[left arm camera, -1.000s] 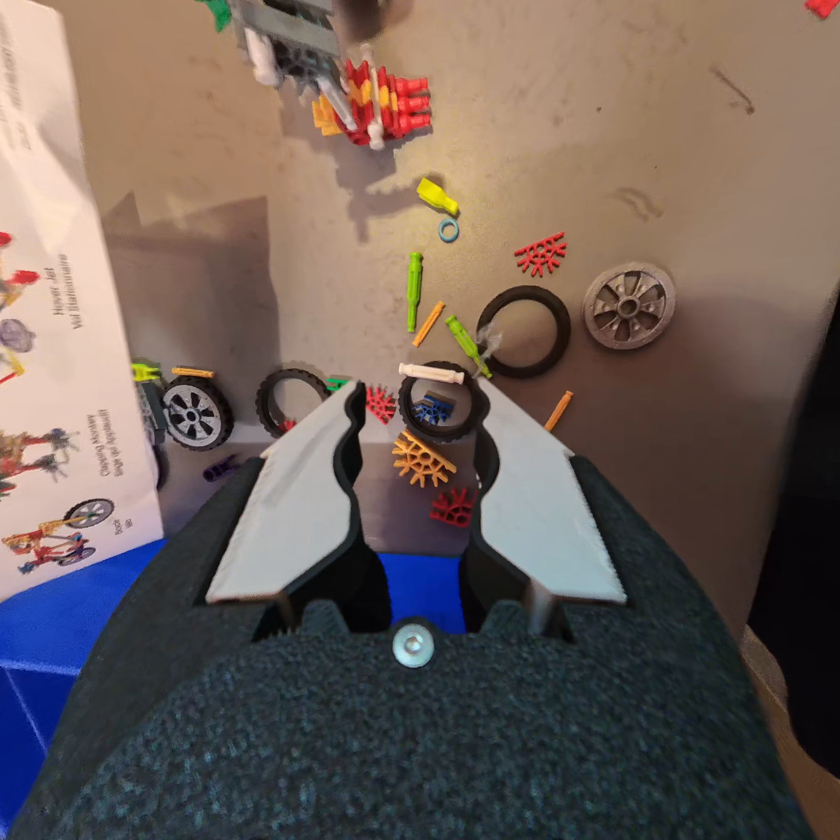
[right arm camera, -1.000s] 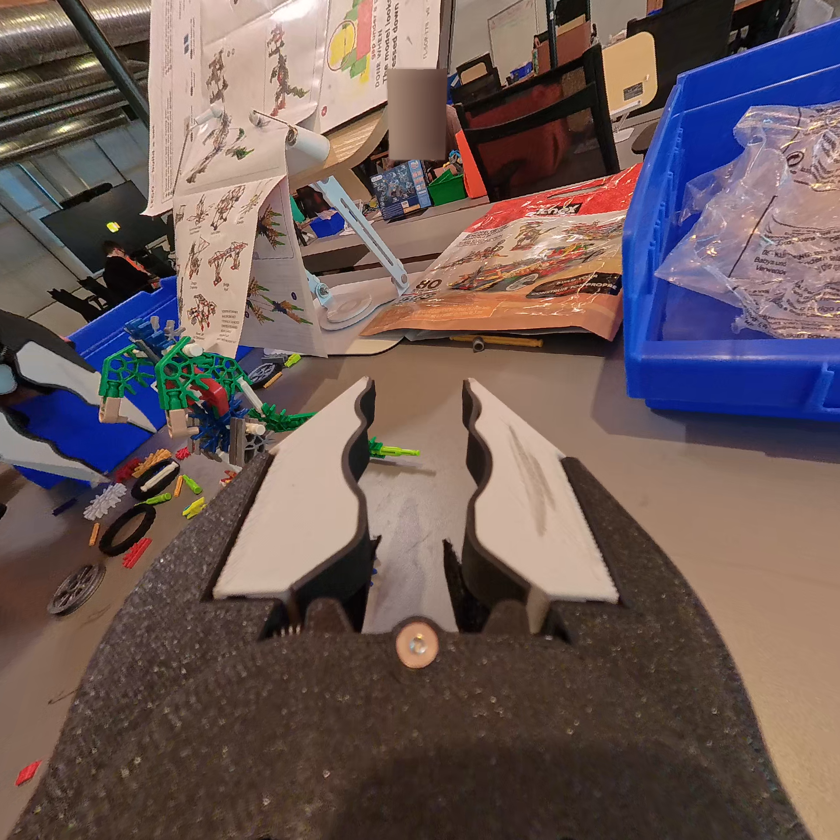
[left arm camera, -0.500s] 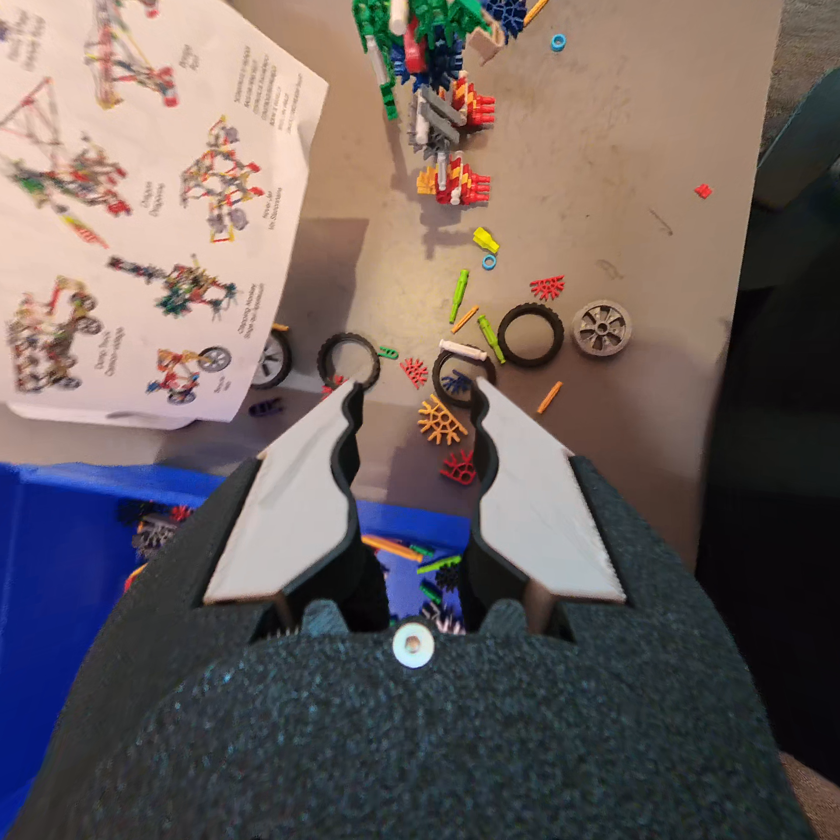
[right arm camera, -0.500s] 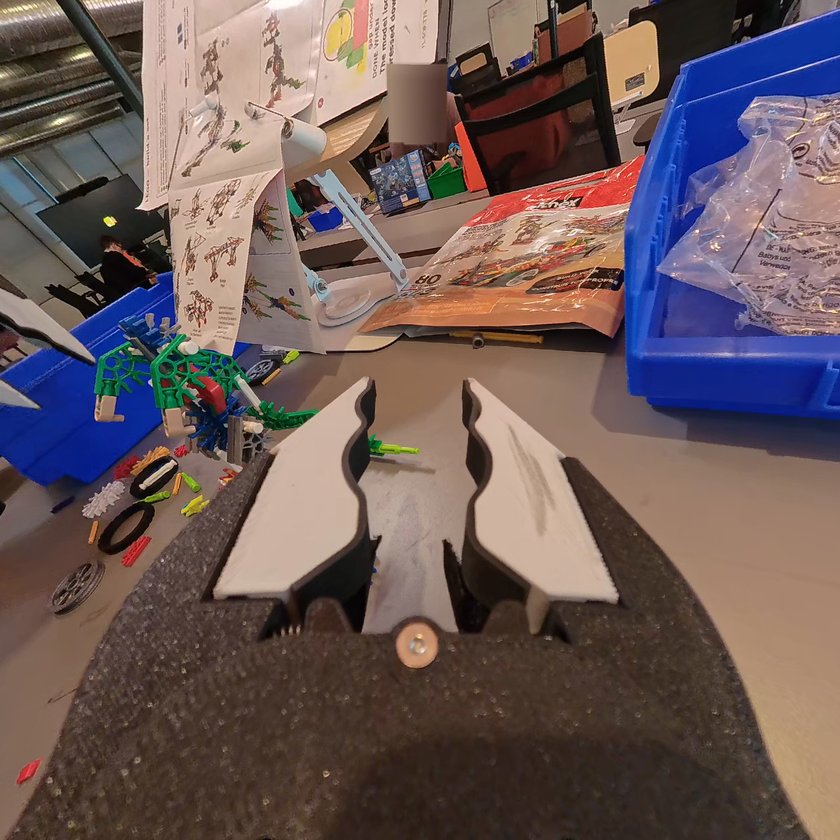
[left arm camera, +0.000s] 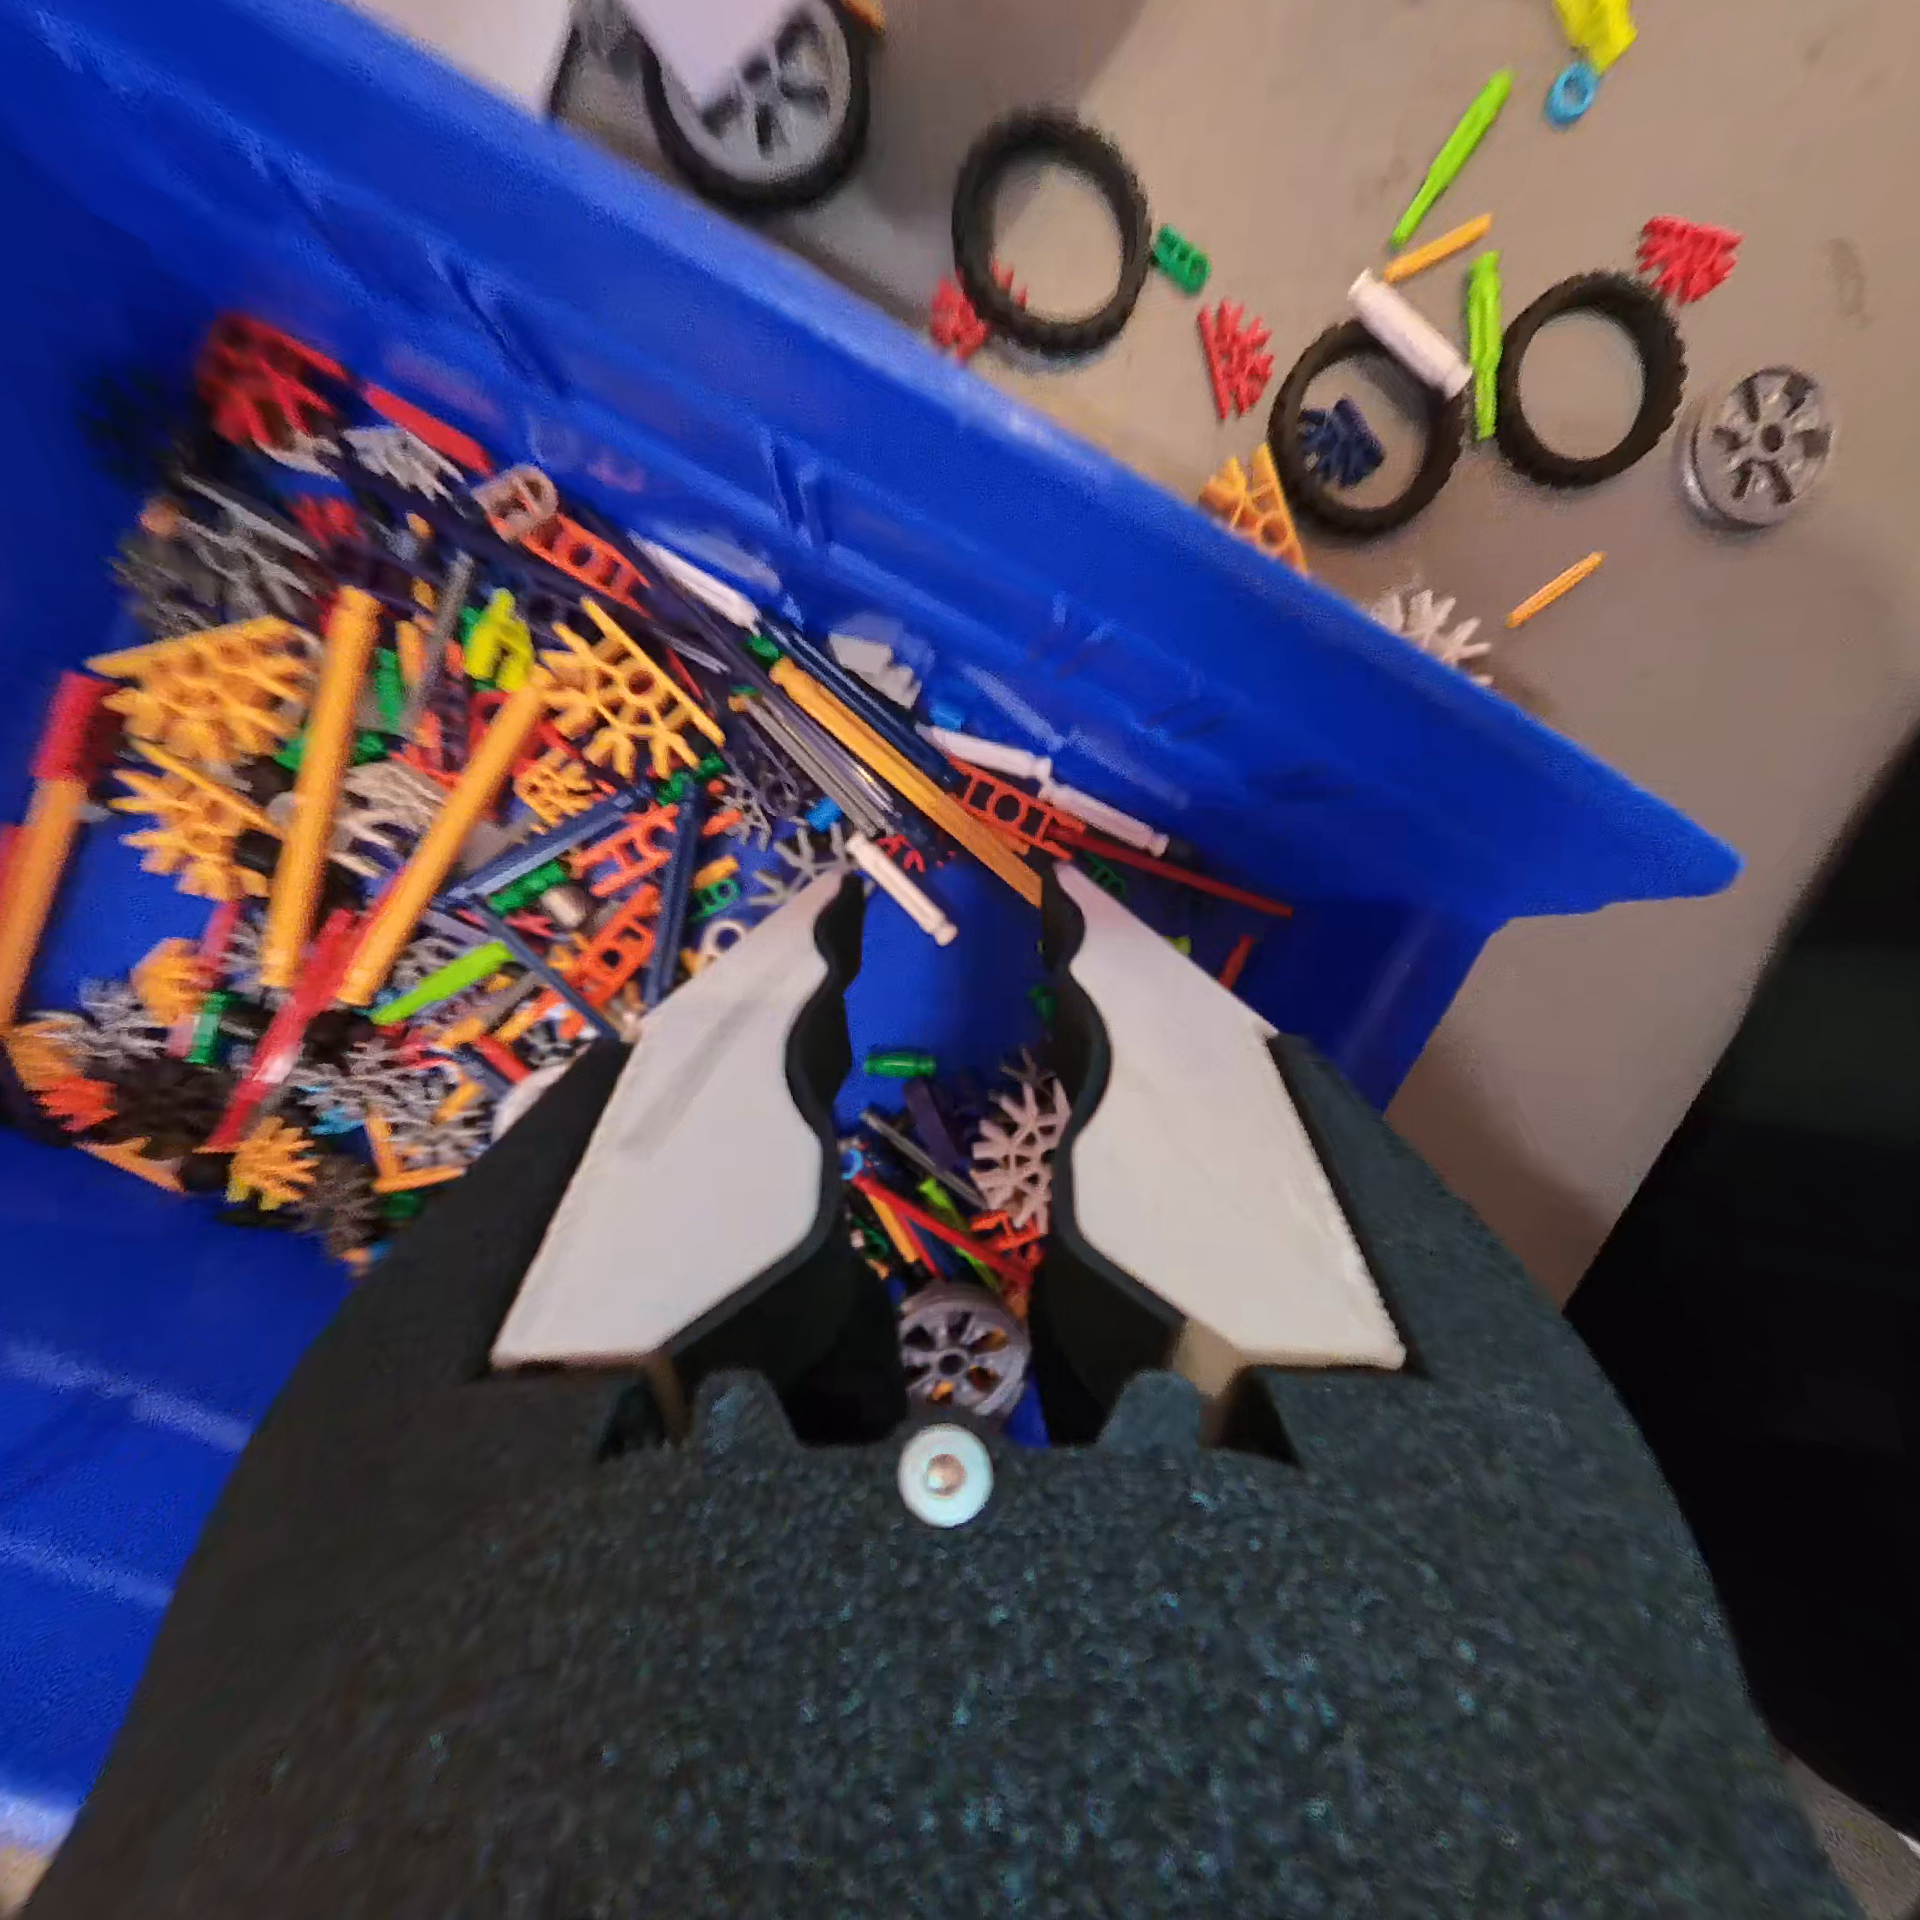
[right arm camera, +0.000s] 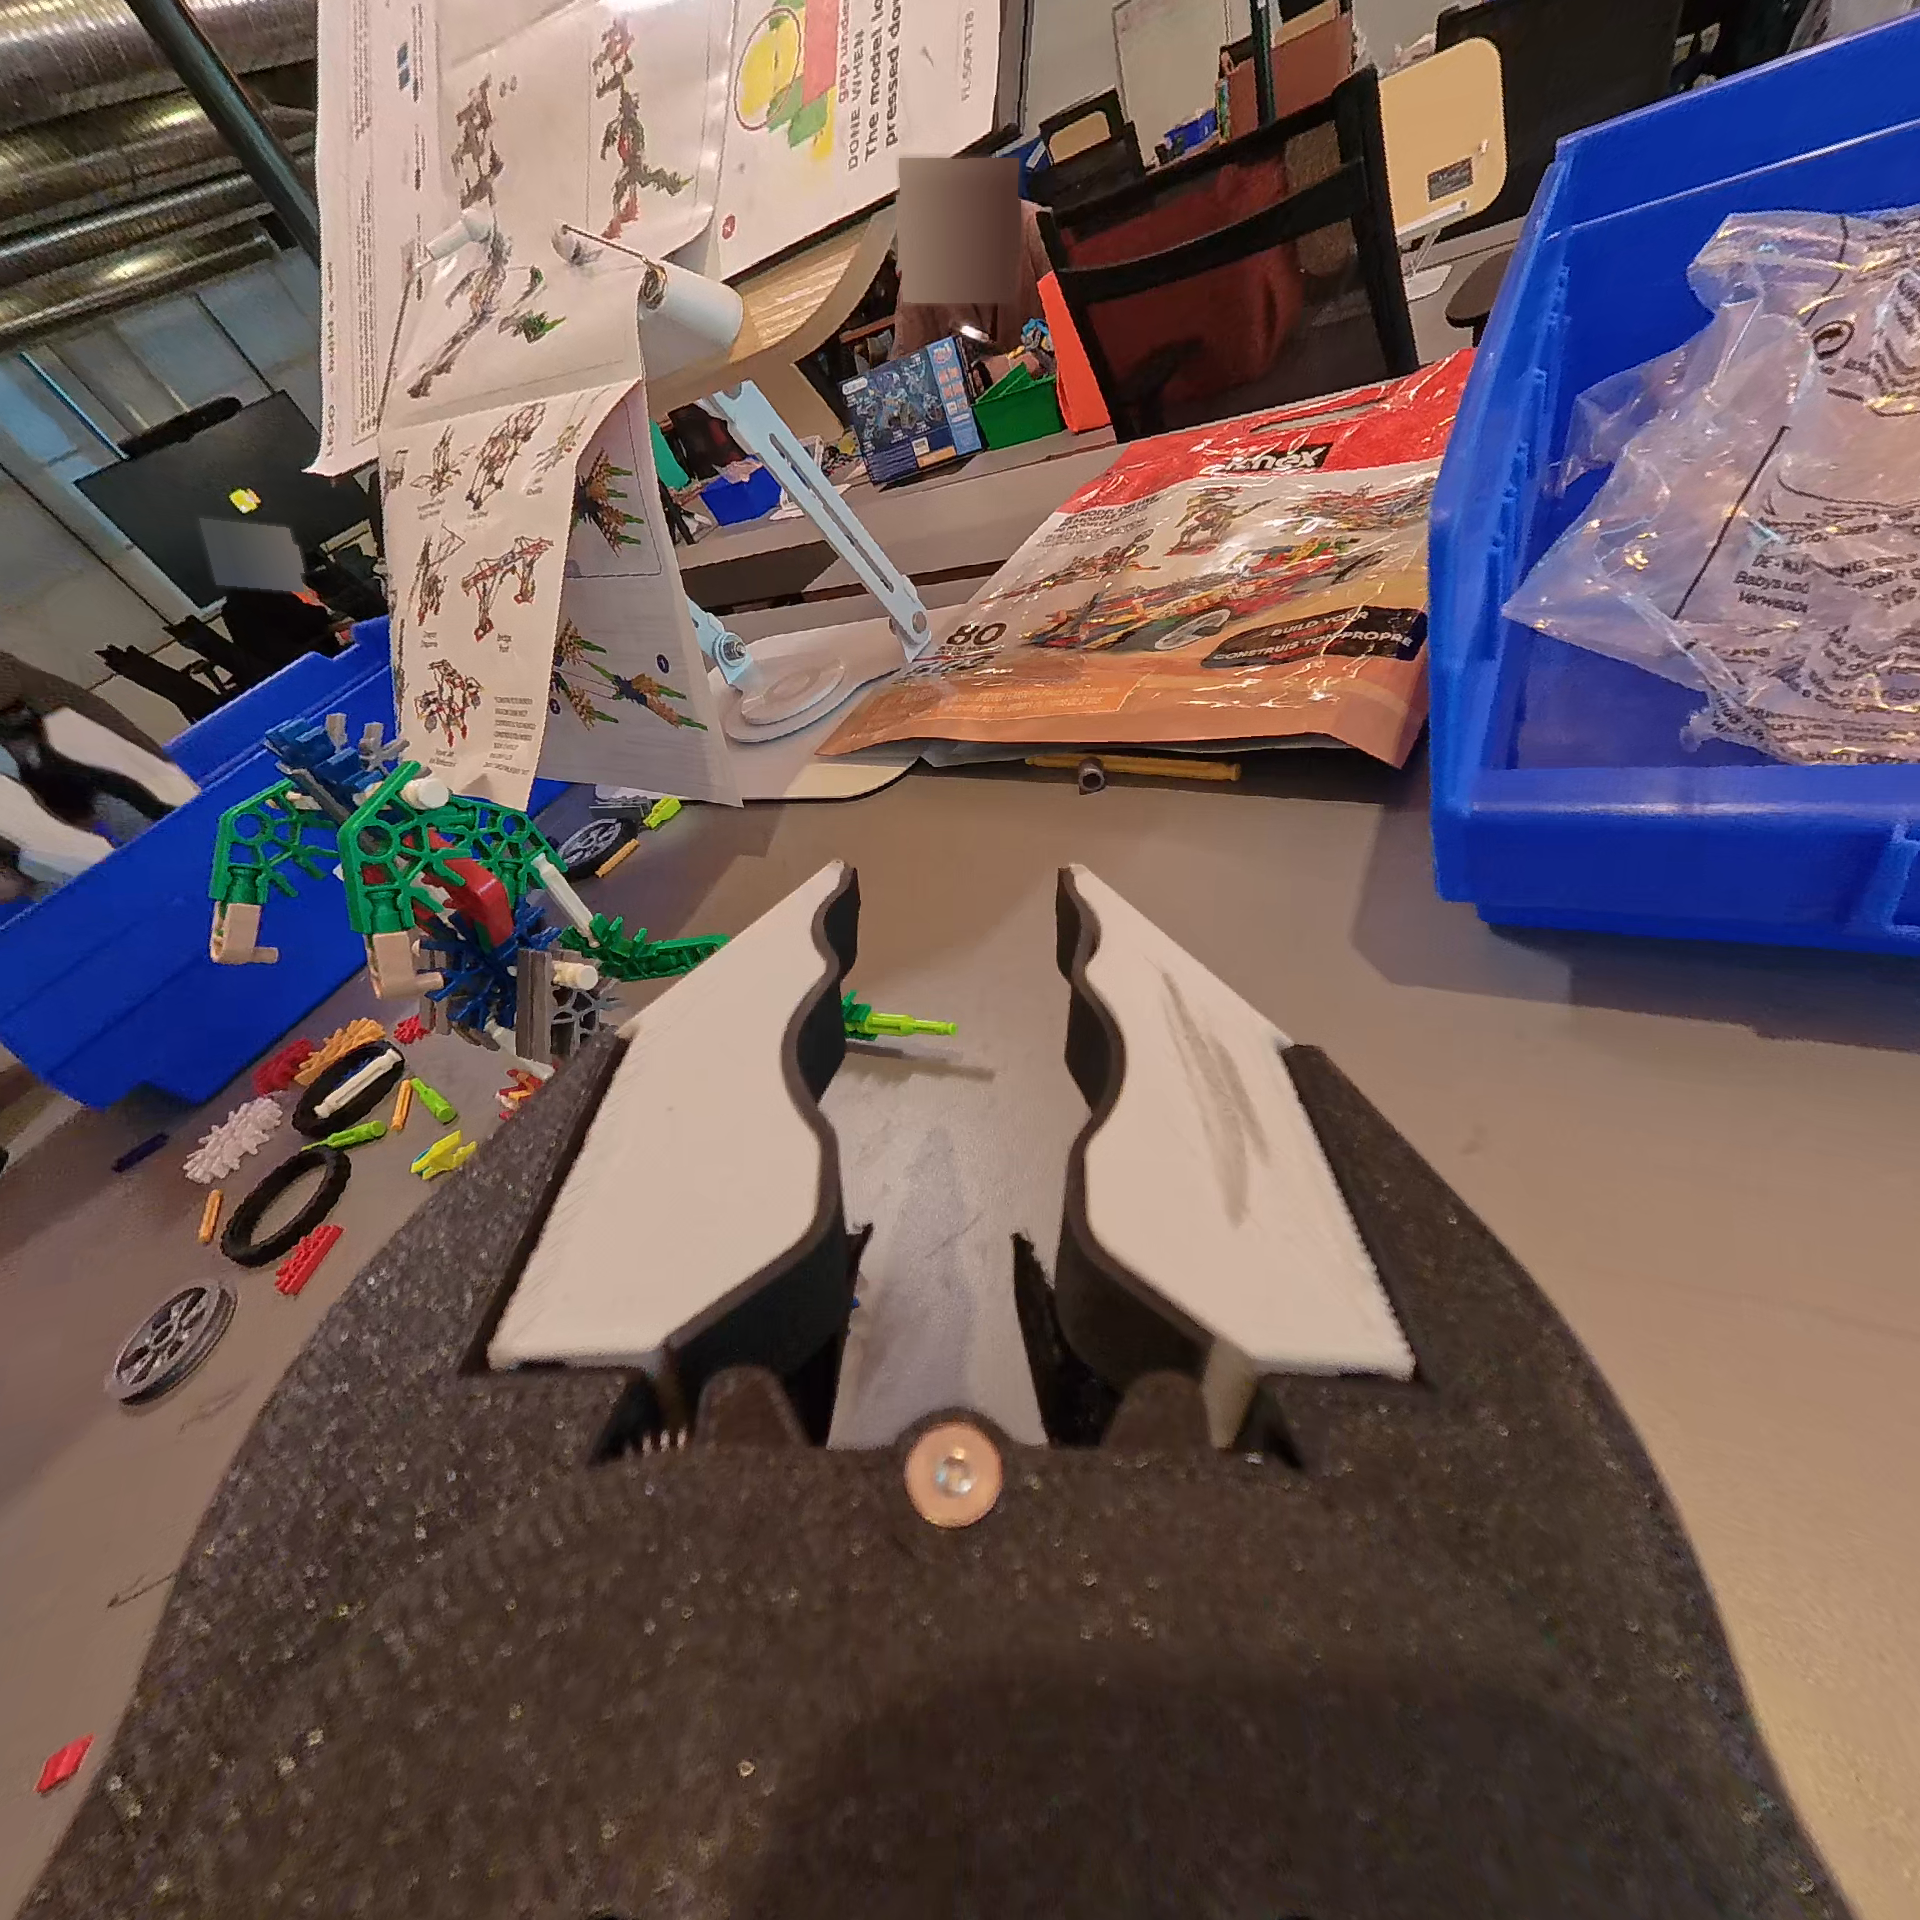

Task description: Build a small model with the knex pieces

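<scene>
left gripper hangs over a blue bin w/ its jaws parted to a moderate gap, nothing between them; bin is packed w/ loose building-toy rods and connectors, orange, yellow, grey, red, thickest at left; a white rod lies just beyond the fingertips and a grey spoked hub shows low in the gap; view is blurred, so i can't tell if the tips touch any pieces; on the grey table past the bin's far wall, l to r: a wheel w/ tyre, three black tyres, a bare grey wheel hub, w/ small red, green, orange bits strewn about.

right wrist view, l to r: the blue bin at far left w/ the other gripper over it; a green, blue and red toy model standing on the table, tyres and small pieces near it; an instruction sheet hung on a white stand; right gripper low over bare table, jaws likewise moderately apart and empty, a lime-green rod just beside its left finger; a red-orange product bag lying flat beyond; a second blue bin at right holding clear plastic bags.
</scene>
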`<state>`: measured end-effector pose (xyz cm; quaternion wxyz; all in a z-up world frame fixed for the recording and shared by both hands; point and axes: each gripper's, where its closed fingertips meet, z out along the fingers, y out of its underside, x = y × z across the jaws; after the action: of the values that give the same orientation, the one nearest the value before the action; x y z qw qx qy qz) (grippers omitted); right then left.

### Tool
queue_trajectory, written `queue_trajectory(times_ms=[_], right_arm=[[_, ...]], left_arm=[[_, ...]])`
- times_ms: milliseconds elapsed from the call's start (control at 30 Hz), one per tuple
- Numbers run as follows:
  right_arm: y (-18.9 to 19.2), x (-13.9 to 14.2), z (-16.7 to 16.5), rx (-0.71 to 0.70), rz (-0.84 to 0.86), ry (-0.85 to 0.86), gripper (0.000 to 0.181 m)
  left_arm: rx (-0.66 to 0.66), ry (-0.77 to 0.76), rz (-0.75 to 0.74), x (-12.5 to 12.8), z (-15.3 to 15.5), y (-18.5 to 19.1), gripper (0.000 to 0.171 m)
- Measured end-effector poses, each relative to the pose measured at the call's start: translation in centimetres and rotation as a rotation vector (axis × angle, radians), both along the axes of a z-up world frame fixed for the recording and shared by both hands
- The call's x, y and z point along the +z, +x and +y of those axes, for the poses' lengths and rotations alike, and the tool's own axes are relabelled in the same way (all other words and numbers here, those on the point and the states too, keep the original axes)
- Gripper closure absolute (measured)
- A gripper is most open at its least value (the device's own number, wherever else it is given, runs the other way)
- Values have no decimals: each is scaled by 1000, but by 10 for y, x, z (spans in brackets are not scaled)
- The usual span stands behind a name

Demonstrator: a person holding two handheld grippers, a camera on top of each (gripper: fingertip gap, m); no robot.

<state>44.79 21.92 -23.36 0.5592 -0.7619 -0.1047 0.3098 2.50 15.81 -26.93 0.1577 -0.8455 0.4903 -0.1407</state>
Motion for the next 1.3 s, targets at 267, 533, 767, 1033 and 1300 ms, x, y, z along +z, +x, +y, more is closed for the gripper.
queue_trajectory(times_ms=[267,533,767,1033,1300], right_arm=[[0,0,0,-1,-1,0,143],[0,1,0,-2,4,4,143],[1,1,0,-3,5,8,143],[1,2,-1,-1,9,13,143],[1,4,-2,1,20,21,143]], left_arm=[[130,-36,78,-41,-1,-10,155],[148,1,69,-42,4,-8,168],[155,8,30,-14,7,-12,168],[76,180,-77,71,39,21,169],[-219,170,-103,74,26,113,168]])
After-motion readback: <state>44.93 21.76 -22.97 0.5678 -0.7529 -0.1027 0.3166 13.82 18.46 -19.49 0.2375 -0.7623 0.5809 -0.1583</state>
